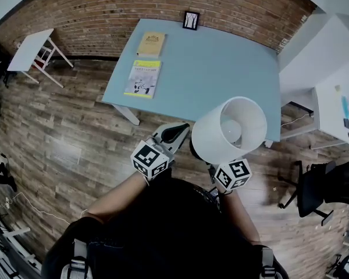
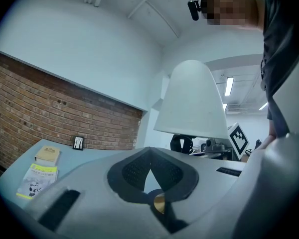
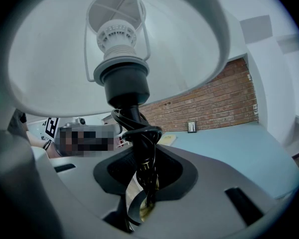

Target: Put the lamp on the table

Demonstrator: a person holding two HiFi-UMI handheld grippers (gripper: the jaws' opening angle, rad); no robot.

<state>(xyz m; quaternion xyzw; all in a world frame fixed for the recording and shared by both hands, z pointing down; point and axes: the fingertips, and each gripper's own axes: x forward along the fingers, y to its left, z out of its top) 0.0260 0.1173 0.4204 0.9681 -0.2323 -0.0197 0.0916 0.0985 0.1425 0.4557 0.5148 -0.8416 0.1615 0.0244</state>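
The lamp's white shade (image 1: 230, 129) hangs over the near right edge of the light blue table (image 1: 221, 68). My right gripper (image 3: 142, 171) is shut on the lamp's dark stem, which has a black cord wound around it; the socket and bulb (image 3: 120, 59) sit above, inside the shade. In the head view only its marker cube (image 1: 232, 175) shows below the shade. My left gripper (image 1: 175, 132) is to the left of the lamp, apart from it. Its jaws (image 2: 150, 158) are shut with nothing between them, and the shade (image 2: 192, 103) rises to its right.
Two books (image 1: 143, 78) (image 1: 152, 43) and a small picture frame (image 1: 191, 20) lie on the far left part of the table, against a brick wall. A small white table (image 1: 32, 48) stands left, a white desk (image 1: 331, 109) and black chair (image 1: 323, 193) right.
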